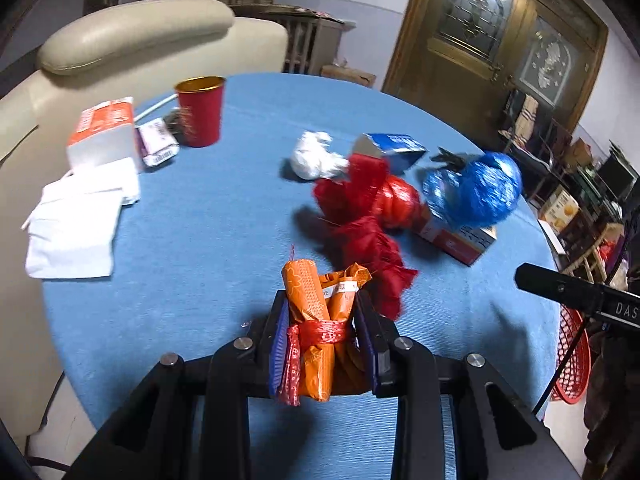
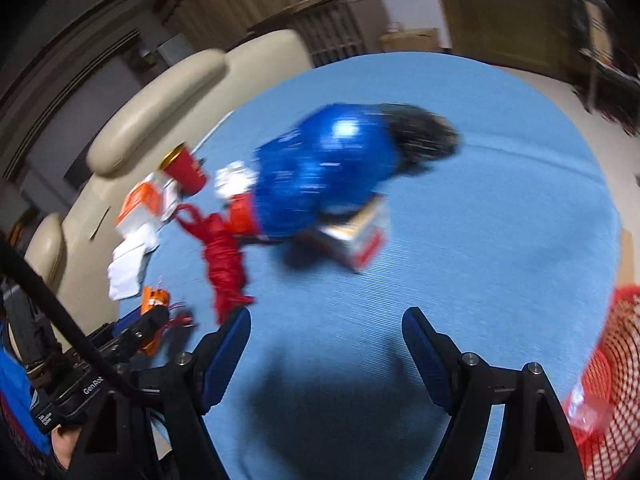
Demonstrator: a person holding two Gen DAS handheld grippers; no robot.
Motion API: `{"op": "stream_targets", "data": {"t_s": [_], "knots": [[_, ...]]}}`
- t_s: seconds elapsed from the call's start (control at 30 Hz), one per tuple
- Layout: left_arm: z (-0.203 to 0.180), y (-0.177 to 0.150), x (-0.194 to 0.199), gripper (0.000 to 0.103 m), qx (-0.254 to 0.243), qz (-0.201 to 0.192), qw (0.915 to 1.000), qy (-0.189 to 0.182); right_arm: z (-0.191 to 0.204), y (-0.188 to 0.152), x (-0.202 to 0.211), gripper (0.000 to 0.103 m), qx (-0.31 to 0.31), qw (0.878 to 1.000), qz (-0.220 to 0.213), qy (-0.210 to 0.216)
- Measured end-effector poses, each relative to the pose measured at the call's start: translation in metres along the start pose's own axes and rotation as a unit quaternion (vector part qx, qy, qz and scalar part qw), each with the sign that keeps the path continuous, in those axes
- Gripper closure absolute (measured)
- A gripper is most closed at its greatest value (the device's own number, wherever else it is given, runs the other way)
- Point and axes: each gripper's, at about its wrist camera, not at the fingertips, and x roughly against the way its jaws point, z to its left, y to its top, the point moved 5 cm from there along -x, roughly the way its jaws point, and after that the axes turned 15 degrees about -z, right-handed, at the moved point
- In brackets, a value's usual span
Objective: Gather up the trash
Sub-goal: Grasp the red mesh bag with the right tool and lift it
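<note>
A round desk (image 1: 192, 240) with a blue cloth carries everything, and a cream sofa (image 1: 132, 32) stands along its far left side. At the right edge of the desk, below its rim, sits a red basket (image 2: 616, 356). Toward the far right of the desk lies a shiny blue bag (image 1: 476, 192), resting partly on a small carton (image 1: 460, 240); just left of it is a red bag (image 1: 368, 208), touching a white crumpled paper (image 1: 316, 156) and a blue box (image 1: 390, 150) on its far side. On the far left stand a red cup (image 1: 200, 112), an orange-and-white box (image 1: 102, 132) and white napkins (image 1: 76, 228).

The left gripper (image 1: 324, 344) is near the viewer, its fingers clamped on an orange wrapper bundle (image 1: 316, 320) tied with red string, held just above the cloth. The right gripper (image 2: 326, 344) hovers over bare cloth at the near side, its fingers wide apart and holding nothing; its view is blurred.
</note>
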Motion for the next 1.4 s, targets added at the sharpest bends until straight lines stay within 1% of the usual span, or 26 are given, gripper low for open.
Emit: {"op": "stream_targets", "data": {"t_s": [0.13, 0.3, 0.4, 0.57, 0.63, 0.67, 0.7, 0.77, 0.9, 1.03, 1.2, 1.4], "knots": [[0.016, 0.003, 0.001, 0.070, 0.015, -0.004, 0.9996, 0.021, 0.034, 0.000, -0.020, 0.022, 0.039, 0.999, 0.008, 0.021], [0.039, 0.005, 0.001, 0.070, 0.032, 0.000, 0.9981, 0.052, 0.073, -0.003, -0.059, 0.022, 0.090, 0.995, 0.029, 0.041], [0.049, 0.006, 0.000, 0.070, 0.036, 0.005, 0.9970, 0.068, 0.088, -0.005, -0.085, 0.022, 0.115, 0.992, 0.039, 0.040], [0.066, 0.008, -0.002, 0.070, 0.055, 0.017, 0.9942, 0.090, 0.096, -0.009, -0.116, 0.023, 0.143, 0.988, 0.049, 0.016], [0.070, 0.010, -0.002, 0.070, 0.059, 0.020, 0.9933, 0.097, 0.097, -0.011, -0.125, 0.047, 0.151, 0.987, 0.054, 0.011], [0.071, 0.011, -0.002, 0.070, 0.059, 0.021, 0.9930, 0.100, 0.097, -0.012, -0.126, 0.051, 0.156, 0.986, 0.053, 0.008], [0.072, 0.012, -0.002, 0.070, 0.060, 0.022, 0.9927, 0.102, 0.099, -0.012, -0.125, 0.064, 0.161, 0.986, 0.050, 0.009], [0.072, 0.014, -0.001, 0.070, 0.060, 0.024, 0.9924, 0.105, 0.100, -0.012, -0.123, 0.064, 0.158, 0.986, 0.051, 0.017], [0.064, 0.017, -0.001, 0.070, 0.055, 0.026, 0.9925, 0.106, 0.096, -0.009, -0.106, 0.064, 0.146, 0.988, 0.035, 0.025], [0.050, 0.022, 0.000, 0.070, 0.043, 0.023, 0.9939, 0.099, 0.087, -0.006, -0.077, 0.064, 0.130, 0.991, 0.015, 0.037], [0.017, 0.028, 0.001, 0.070, 0.017, 0.019, 0.9965, 0.079, 0.065, -0.006, -0.033, 0.064, 0.099, 0.994, -0.012, 0.039], [-0.034, 0.034, -0.002, 0.070, -0.018, 0.016, 0.9988, 0.043, 0.017, -0.009, 0.017, 0.065, 0.041, 0.998, -0.045, 0.017]]}}
